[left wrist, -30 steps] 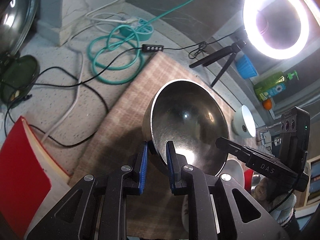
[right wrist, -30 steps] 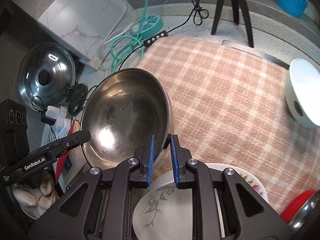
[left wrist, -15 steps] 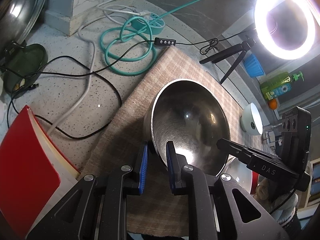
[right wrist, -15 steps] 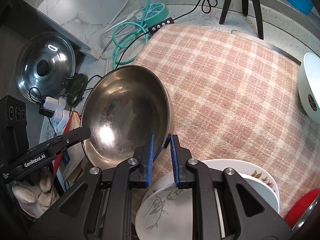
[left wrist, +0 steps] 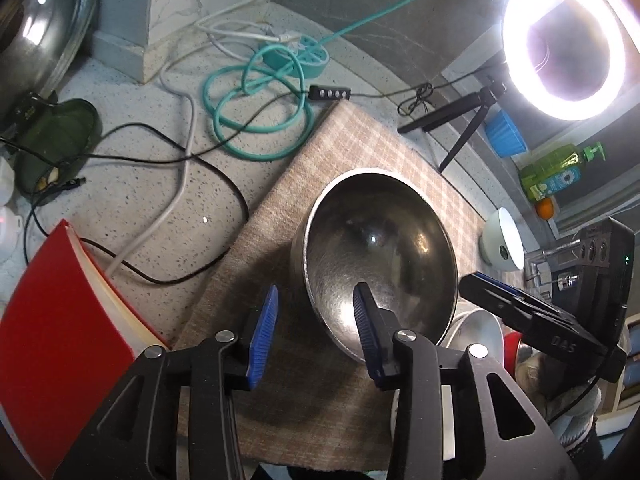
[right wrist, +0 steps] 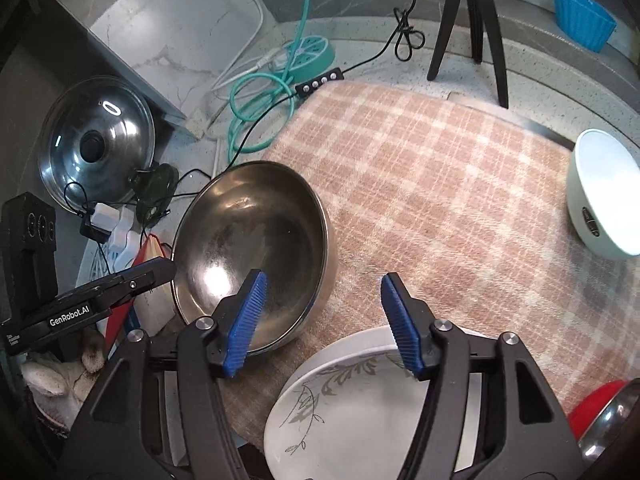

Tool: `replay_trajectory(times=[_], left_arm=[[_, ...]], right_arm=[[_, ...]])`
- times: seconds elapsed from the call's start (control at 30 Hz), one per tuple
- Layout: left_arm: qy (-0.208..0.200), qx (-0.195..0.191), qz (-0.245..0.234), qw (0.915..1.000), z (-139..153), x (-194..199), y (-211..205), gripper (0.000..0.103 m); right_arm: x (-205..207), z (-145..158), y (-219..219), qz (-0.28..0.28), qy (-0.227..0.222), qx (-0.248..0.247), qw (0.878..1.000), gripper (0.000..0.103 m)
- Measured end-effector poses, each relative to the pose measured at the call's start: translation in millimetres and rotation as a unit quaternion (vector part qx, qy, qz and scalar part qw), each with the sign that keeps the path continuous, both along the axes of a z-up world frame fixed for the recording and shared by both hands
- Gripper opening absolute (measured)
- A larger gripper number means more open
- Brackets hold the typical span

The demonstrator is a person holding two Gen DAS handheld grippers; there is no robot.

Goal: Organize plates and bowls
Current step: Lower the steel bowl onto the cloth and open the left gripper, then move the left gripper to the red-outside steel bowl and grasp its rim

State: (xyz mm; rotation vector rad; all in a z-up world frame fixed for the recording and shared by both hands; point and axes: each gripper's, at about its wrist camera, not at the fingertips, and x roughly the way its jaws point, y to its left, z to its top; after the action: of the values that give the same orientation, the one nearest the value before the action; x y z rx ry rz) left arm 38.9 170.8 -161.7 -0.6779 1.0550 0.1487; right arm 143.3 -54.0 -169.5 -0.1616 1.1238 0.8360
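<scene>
A large steel bowl (left wrist: 380,256) (right wrist: 252,240) rests upright on the plaid cloth (right wrist: 440,184). My left gripper (left wrist: 316,320) straddles the bowl's near rim, one blue pad inside the bowl and one outside. Its jaws are opening and neither pad touches the metal. My right gripper (right wrist: 322,316) straddles the opposite rim the same way, wider apart and also opening, gripping nothing. A white plate with a grey leaf pattern (right wrist: 340,400) lies under the right gripper. A white bowl (right wrist: 600,200) lies tipped on its side at the cloth's far right.
Teal and black cables (left wrist: 256,120) sprawl over the speckled counter beyond the cloth. A red book (left wrist: 52,320) lies left of it, and a pot lid (right wrist: 96,144) leans at the left. A tripod (right wrist: 468,20) with a ring light (left wrist: 564,40) stands behind, beside a blue cup (right wrist: 580,12).
Both grippers, shut on the steel bowl's rim before, have opened and let go. The bowl now sits on the cloth.
</scene>
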Motion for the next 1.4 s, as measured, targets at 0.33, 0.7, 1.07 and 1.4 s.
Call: replay_trajectory(times=[0.33, 0.7, 1.07, 1.4], left_arm=[[-0.021, 0.034, -0.008, 0.9992, 20.0, 2.0, -6.9, 0.064], [-0.052, 0.07, -0.058, 0.9945, 49.4, 11.8, -41.6, 0.065], [-0.079, 0.058, -0.116, 0.9884, 68.6, 24.5, -96.8, 0.065], [-0.082, 0.038, -0.182, 0.9791, 63.8, 47.3, -168.3, 0.065]], right_arm=[[-2.7, 28.6, -34.5, -0.03, -0.037, 0.019, 0.999, 0.083], [-4.7, 61.7, -102.4, -0.083, -0.072, 0.041, 0.993, 0.083], [-4.5, 72.9, -201.1, -0.167, -0.08, 0.043, 0.982, 0.083], [-1.3, 66.2, -283.1, -0.232, -0.068, 0.02, 0.97, 0.083]])
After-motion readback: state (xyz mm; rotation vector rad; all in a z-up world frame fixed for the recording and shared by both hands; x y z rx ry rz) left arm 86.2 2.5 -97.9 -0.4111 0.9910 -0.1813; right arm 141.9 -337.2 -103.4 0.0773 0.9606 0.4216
